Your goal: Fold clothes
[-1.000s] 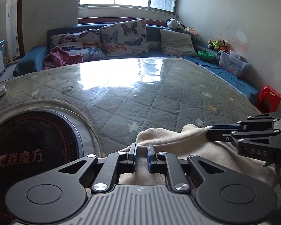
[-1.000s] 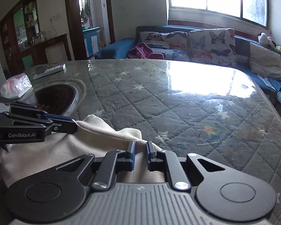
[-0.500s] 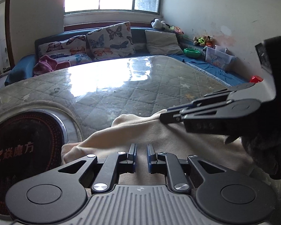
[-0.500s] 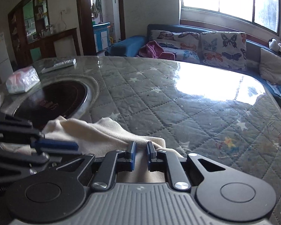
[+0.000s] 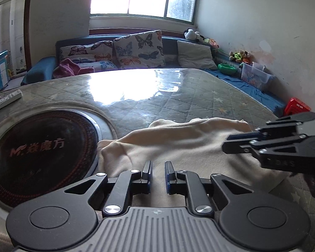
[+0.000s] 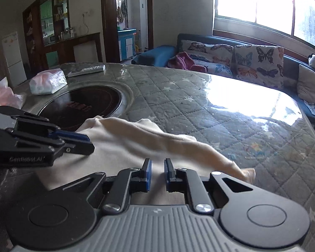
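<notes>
A cream garment [image 5: 178,145] lies rumpled on the quilted table [image 5: 178,96], its left edge at the round black hotplate [image 5: 40,151]. It also shows in the right wrist view [image 6: 136,142]. My left gripper [image 5: 158,164] hovers over its near edge, jaws a narrow gap apart with nothing between them. My right gripper [image 6: 158,161] is likewise slightly open and empty above the cloth. Each gripper shows in the other's view: the right one [image 5: 229,141] and the left one [image 6: 90,141].
A remote [image 6: 86,70] and tissue packs [image 6: 48,82] lie at the table's far left. A sofa with butterfly cushions [image 5: 136,50] runs behind the table. Toy boxes [image 5: 256,77] and a red stool [image 5: 296,106] stand along the right wall.
Both grippers have let go of the garment and pulled back and up. The cloth now lies lower and spread wider across the table, with its fold settled.
</notes>
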### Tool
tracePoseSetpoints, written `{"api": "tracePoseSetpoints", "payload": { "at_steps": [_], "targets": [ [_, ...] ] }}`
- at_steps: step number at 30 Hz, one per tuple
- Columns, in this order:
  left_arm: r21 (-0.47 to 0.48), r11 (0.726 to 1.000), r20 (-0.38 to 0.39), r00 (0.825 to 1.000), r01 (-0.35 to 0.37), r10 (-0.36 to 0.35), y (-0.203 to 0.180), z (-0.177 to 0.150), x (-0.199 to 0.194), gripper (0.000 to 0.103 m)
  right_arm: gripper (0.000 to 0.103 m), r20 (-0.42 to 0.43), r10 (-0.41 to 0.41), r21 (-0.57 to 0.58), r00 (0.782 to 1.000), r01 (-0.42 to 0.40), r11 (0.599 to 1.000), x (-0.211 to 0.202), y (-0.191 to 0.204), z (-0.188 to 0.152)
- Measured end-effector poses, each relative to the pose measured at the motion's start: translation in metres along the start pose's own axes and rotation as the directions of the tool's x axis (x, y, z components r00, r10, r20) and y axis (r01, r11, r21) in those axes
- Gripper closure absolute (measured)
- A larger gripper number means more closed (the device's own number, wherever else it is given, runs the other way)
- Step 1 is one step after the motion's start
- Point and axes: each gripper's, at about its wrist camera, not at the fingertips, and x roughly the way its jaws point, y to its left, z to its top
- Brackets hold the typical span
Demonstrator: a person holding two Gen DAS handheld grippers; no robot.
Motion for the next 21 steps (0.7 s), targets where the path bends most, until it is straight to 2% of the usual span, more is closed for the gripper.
{"api": "tracePoseSetpoints", "payload": {
  "at_steps": [5,13,17,21],
  "targets": [
    [0.014,1.0,0.005,1.0,-0.02,0.02,0.0,-0.009,-0.006,0.089,0.092,0.001,-0.003,0.013,1.0,0.003,1.0,-0.023,0.004,-0.021],
    [0.027,0.999,0.018,0.999,-0.04,0.04,-0.002,-0.018,-0.011,0.089,0.092,0.022,-0.058,0.004,0.998,0.058,0.998,-0.058,0.005,-0.056],
    [0.037,0.998,0.021,0.998,-0.055,0.054,-0.008,-0.018,-0.013,0.089,0.092,0.006,-0.087,0.01,0.996,0.087,0.996,-0.066,-0.001,-0.06],
    [0.052,0.998,0.034,0.999,-0.016,0.015,-0.021,-0.018,-0.023,0.088,0.092,0.06,-0.056,-0.015,0.997,0.057,0.998,-0.067,0.01,-0.045]
  ]
}}
